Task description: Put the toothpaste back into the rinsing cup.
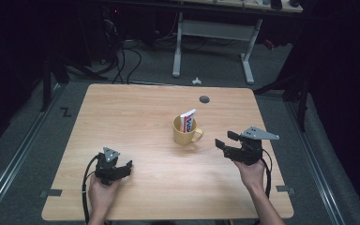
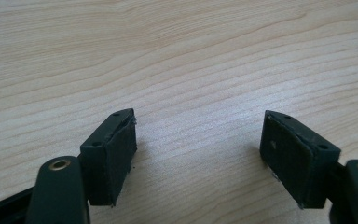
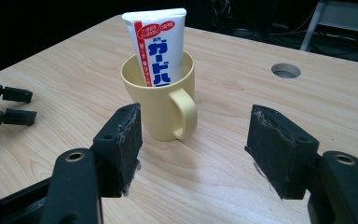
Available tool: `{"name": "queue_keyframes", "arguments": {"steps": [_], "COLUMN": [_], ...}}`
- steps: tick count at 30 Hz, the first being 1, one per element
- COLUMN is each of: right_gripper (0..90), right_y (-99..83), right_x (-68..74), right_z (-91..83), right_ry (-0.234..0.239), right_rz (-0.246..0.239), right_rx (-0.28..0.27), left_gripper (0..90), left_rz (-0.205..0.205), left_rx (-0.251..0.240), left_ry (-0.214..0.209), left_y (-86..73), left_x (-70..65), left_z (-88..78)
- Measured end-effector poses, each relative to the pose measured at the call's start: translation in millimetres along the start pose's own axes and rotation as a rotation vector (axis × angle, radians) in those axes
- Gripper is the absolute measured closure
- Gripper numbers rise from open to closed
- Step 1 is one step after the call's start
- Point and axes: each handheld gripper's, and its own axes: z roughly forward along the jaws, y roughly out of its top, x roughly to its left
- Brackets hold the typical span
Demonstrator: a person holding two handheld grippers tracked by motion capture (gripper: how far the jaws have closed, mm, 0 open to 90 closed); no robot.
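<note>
Near the table's middle, a yellow mug is holding an upright white toothpaste tube. Just beside it, the right gripper is hovering, jaws spread, empty. Well apart, the left gripper is resting spread wide too.

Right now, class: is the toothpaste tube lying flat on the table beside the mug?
No, the toothpaste tube stands upright inside the yellow mug, its top poking above the rim.
</note>
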Motion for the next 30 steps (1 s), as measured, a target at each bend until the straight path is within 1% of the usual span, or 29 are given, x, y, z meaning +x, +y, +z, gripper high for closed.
{"name": "queue_keyframes", "arguments": {"steps": [6, 12, 20, 30], "right_gripper": [35.6, 35.6, 35.6, 35.6], "right_y": [-3.2, -8.7, -15.2, -23.1], "right_x": [0.3, -0.1, -0.4, -2.1], "right_z": [-1.0, -1.7, -3.7, -6.2], "right_ry": [-0.002, 0.000, -0.009, -0.010], "right_rz": [0.001, 0.015, 0.021, 0.043], "right_rx": [0.001, 0.002, 0.008, 0.009], "left_gripper": [27.4, 27.4, 27.3, 27.3], "left_rz": [0.000, 0.000, 0.000, 0.000], "left_rx": [0.000, 0.000, 0.000, 0.000], "left_ry": [0.000, 0.000, 0.000, 0.000], "left_y": [0.0, 0.0, 0.0, 0.0], "left_x": [0.0, -0.1, -0.1, -0.1], "left_z": [0.0, 0.0, 0.0, 0.0]}}
